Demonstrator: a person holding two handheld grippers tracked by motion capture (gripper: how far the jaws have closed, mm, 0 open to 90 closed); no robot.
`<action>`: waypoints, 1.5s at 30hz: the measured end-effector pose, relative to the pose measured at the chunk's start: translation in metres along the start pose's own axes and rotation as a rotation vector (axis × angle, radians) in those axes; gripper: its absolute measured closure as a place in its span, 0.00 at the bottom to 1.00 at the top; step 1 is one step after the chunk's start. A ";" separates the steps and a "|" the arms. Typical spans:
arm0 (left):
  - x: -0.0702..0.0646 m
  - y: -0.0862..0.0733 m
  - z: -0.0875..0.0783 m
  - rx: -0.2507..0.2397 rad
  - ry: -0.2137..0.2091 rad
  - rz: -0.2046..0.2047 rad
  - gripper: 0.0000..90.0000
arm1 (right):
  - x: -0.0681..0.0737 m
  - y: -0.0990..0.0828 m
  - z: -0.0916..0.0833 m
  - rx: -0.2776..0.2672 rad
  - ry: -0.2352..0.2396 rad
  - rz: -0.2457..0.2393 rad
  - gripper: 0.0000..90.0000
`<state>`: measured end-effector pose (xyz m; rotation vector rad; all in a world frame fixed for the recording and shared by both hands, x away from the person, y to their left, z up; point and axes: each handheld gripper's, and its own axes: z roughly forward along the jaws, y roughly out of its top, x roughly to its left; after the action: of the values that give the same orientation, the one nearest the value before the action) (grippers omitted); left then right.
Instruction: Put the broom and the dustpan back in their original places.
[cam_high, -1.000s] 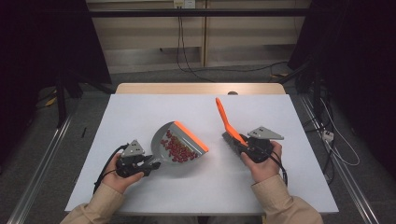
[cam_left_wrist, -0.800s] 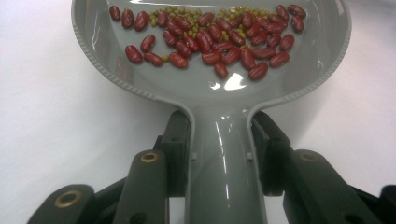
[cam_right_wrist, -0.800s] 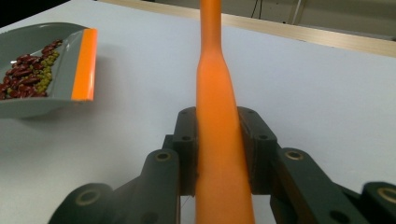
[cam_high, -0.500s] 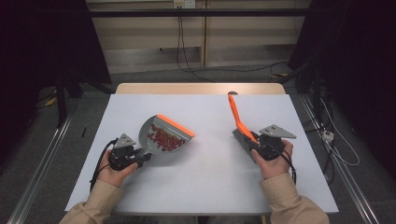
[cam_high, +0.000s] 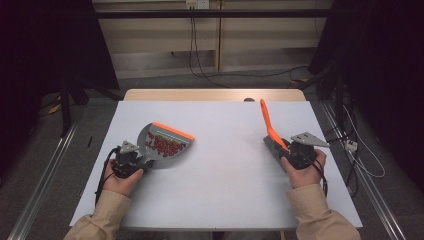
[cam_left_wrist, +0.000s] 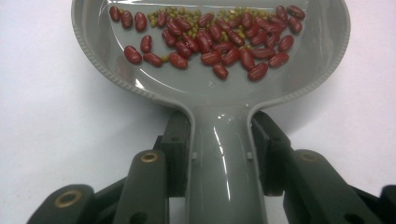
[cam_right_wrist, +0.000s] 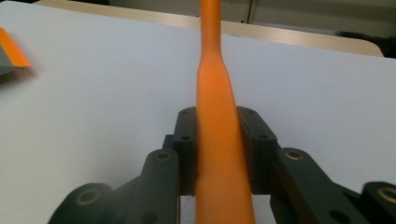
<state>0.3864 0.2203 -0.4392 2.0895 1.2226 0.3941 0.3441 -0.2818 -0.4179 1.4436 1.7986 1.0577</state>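
Two tools are in your grip over the white table (cam_high: 220, 170): a grey dustpan (cam_high: 162, 145) in your left gripper (cam_high: 131, 161) and an orange brush handle (cam_high: 268, 125) in your right gripper (cam_high: 295, 152). Taking the dustpan as the landmark, your left gripper sits just behind it, toward your side, its jaws pinching the pan's grey handle (cam_left_wrist: 226, 154) from both sides. In the left gripper view the pads press flat against that handle. Inside the pan lie many red beans (cam_left_wrist: 219, 39) with small green beans (cam_left_wrist: 170, 11) among them, gathered toward the orange lip (cam_high: 172, 131) at its far edge. The pan is low over the table; you cannot tell whether it touches. Well to the right of the dustpan, your right gripper's jaws are clamped on the brush handle (cam_right_wrist: 217, 130), which slants up and away from you toward the table's far edge.
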 end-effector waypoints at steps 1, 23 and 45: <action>0.001 0.000 0.001 0.001 0.006 -0.005 0.70 | -0.003 -0.001 0.000 0.000 -0.002 0.003 0.79; -0.007 -0.001 0.002 -0.037 -0.010 -0.106 0.53 | -0.010 -0.015 -0.004 0.034 -0.069 -0.023 0.73; -0.011 -0.012 -0.022 -0.218 -0.184 0.001 0.11 | 0.012 -0.029 -0.012 -0.049 0.246 0.026 0.33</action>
<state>0.3611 0.2234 -0.4305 1.8947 1.0241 0.3127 0.3164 -0.2753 -0.4367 1.3597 1.9113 1.3327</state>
